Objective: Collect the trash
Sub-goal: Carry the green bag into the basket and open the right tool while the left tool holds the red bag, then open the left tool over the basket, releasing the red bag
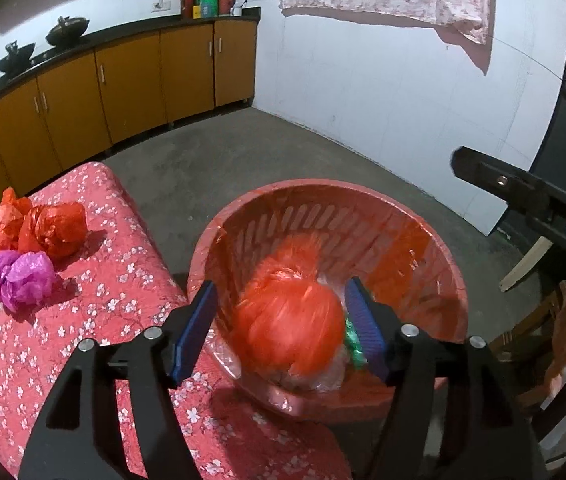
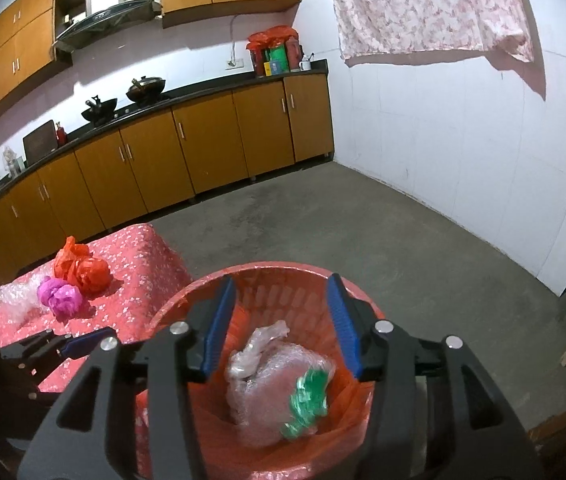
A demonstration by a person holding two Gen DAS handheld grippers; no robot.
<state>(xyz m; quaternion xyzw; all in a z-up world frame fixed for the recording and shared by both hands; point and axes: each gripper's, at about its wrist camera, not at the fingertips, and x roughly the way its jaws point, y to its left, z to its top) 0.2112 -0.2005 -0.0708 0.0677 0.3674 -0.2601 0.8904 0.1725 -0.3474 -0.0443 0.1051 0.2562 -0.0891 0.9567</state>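
Left wrist view: red basket [image 1: 423,248] sits centre beside the flowered table [image 1: 83,340]; a blurred red bag [image 1: 287,320] lies between the parted left gripper [image 1: 283,320], untouched. Right gripper [image 2: 281,324] also gapes empty. Purple bag [image 1: 15,278] at nine o'clock.

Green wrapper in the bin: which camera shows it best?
Right wrist view: the green wrapper lies in plain sight on bubble wrap inside the red bin. The left wrist view shows only a sliver beside a blurred orange bag.

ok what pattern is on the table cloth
Red cloth with small white blossoms; clearest in the left wrist view.
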